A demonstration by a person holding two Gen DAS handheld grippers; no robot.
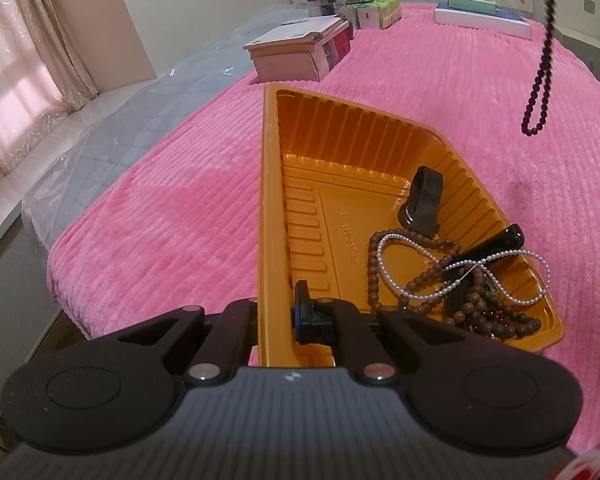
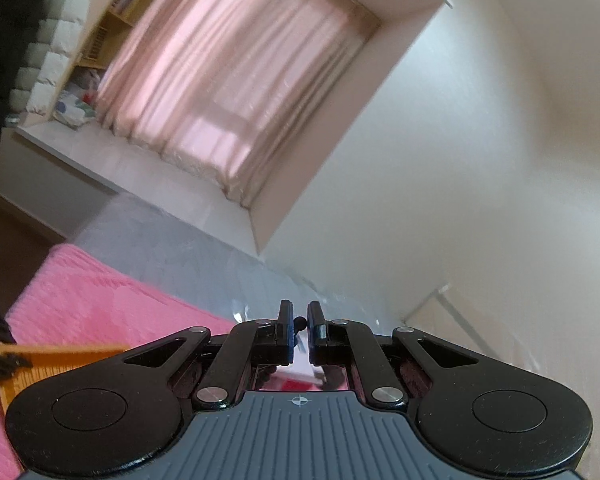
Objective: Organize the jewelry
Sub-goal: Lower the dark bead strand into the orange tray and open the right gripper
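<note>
- An orange plastic tray (image 1: pixel 284 184) sits on a pink ribbed blanket (image 1: pixel 160 208) covering a bed.
- The left gripper (image 1: pixel 278 312) has its jaws clamped together on the tray's near left wall, one finger inside and one outside.
- The right gripper (image 2: pixel 299 330) is raised well above the bed, pointing toward a curtained window (image 2: pixel 228 80). Its jaws are nearly together, pinching one dark bead that shows in the narrow gap.
- A dark bead strand (image 1: pixel 538 92) hangs in the air at the far right, above the blanket and beside the tray, not over it. Its top runs out of view, so what holds it there is a judgement: likely the right gripper.
- In the tray's near right corner lie one white pearl strand (image 1: pixel 420 264), brown wooden beads (image 1: pixel 488 308) in a tangled heap, and two dark pieces I cannot identify, one curved (image 1: pixel 424 196) and one long (image 1: pixel 496 242).
- Count: one tray, two grippers, one hanging strand, one pearl strand, two dark pieces. Whether the brown beads are one strand or more cannot be told.
- Risk: the grip on a single bead looks slight, so the strand could slip and drop onto the blanket.
- Risk: the swinging strand may miss the tray, or tangle with the heap already there.
- Risk: the light tray, held by one wall, could tip and spill if lifted.
- Far behind stand stacked books (image 1: pixel 300 52) and several small boxes (image 1: pixel 364 4).
</note>
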